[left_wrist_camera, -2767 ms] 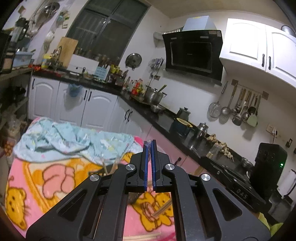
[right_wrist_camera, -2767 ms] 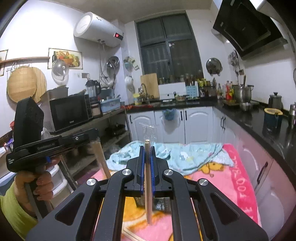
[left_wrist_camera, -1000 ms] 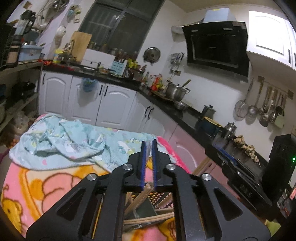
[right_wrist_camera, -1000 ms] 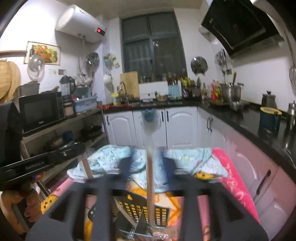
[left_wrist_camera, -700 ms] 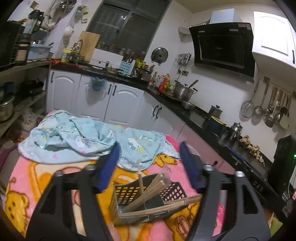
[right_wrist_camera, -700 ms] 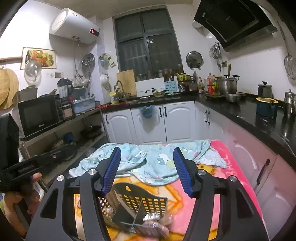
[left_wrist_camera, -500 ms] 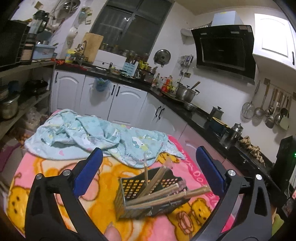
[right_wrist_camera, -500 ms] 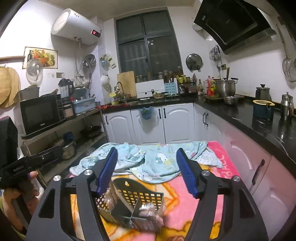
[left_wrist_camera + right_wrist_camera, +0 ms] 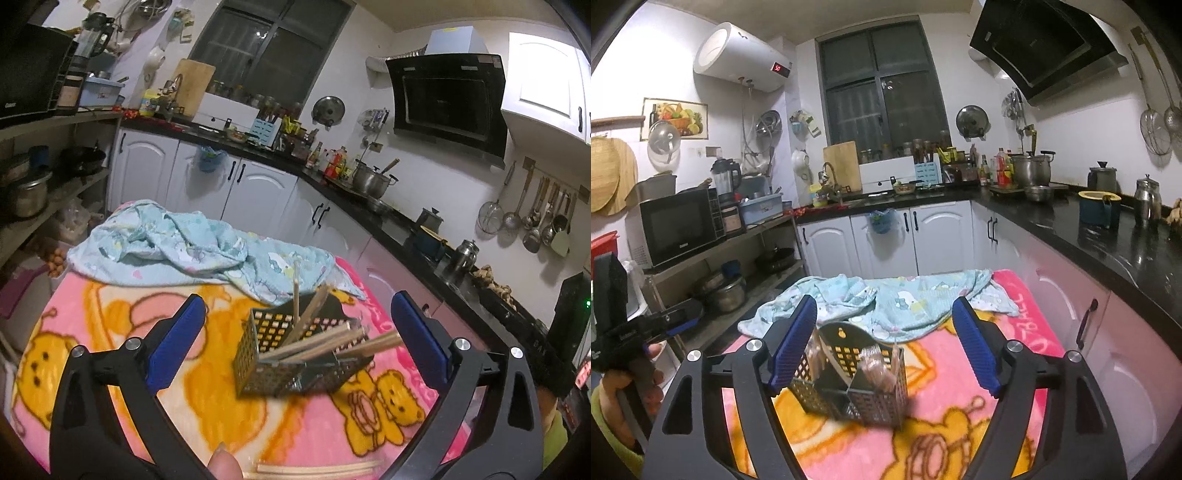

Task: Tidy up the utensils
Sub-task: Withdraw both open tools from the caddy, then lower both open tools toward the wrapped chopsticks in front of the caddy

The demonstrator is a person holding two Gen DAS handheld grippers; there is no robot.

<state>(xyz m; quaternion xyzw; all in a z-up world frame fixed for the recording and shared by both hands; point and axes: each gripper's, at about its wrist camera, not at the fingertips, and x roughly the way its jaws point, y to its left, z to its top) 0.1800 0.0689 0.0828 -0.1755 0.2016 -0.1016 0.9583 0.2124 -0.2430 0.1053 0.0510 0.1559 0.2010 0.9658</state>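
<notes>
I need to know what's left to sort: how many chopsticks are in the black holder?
5 chopsticks show in the holder: one upright, one leaning beside it, three slanting right. More may be hidden; others lie on the blanket.

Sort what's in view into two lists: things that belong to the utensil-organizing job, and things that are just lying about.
Belongs to the job:
- utensil caddy
- chopsticks in the caddy
- loose chopsticks on the pink blanket
- left gripper, open
- right gripper, open

Just lying about:
- blue cloth
- microwave
- blender
- pots on the counter
- hanging ladles
</notes>
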